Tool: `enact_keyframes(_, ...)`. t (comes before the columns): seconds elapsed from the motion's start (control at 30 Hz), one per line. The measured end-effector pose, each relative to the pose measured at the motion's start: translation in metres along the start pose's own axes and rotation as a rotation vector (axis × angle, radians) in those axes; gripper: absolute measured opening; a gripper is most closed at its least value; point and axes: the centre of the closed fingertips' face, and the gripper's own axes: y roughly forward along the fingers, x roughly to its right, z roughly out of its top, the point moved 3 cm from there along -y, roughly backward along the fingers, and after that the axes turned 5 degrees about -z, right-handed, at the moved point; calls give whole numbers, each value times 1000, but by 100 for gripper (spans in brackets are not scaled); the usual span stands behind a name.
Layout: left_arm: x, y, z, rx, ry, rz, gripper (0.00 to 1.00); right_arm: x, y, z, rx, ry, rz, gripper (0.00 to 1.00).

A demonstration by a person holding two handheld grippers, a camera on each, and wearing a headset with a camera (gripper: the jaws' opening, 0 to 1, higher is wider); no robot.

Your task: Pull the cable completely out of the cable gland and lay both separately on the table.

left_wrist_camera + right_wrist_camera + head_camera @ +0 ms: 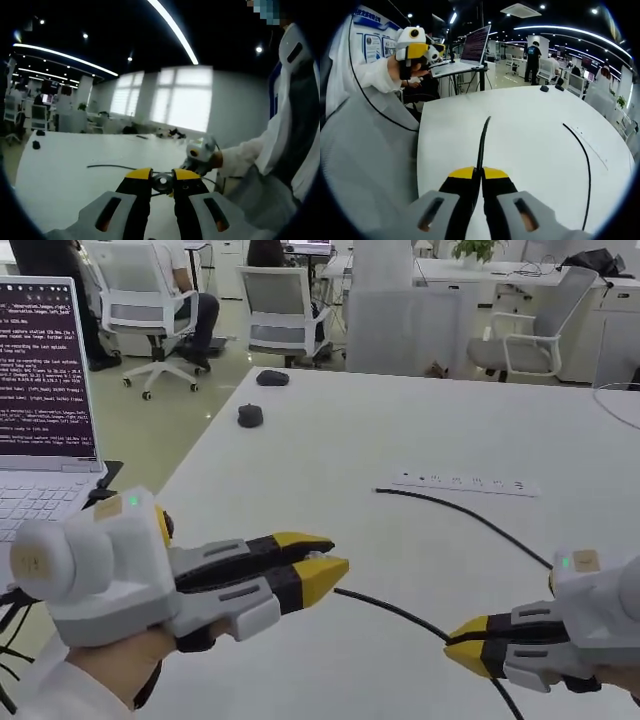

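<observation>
At a white counter in an open-plan office, the left gripper has its yellow-tipped fingers clamped on a small round cable gland. The right gripper has its fingers clenched on the black cable. In the right gripper view the cable runs forward from those fingers and ends free on the bare counter top, well apart from the left gripper, which is raised at upper left. In the head view that end lies just below the left fingertips, and whether it touches the gland cannot be told. Another black stretch of cable curves across the counter beside a white power strip, with two dark computer mice near the far edge. An open laptop showing lines of text sits off the counter's left edge. Beyond it are white mesh office chairs, seated people, strip ceiling lights and bright windows.
</observation>
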Motion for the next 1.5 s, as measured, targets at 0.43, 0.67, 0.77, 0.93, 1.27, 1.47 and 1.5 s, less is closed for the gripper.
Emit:
enact_keyframes(0.43,3,3,-4,-22,-2,-13,16,49,19,28,-28,-1,-38,2)
enact_keyframes(0.67,0,2,-5,-26,-4,-1,16,70,42,45,-24,28,-48,2)
enact_keyframes(0.77,-2,2,-6,-29,-9,3,16,75,56,51,-32,47,-52,2)
enact_keyframes(0.93,-3,1,-7,-28,-15,6,16,81,82,48,-64,80,-56,2)
enact_keyframes(1.27,-7,2,-12,-41,-32,14,16,86,124,21,-169,118,-48,3)
enact_keyframes(1.47,-9,2,-16,-56,-41,20,16,84,135,11,-190,140,-40,3)
enact_keyframes(1.5,-9,3,-16,-57,-44,20,16,84,136,10,-191,140,-37,3)
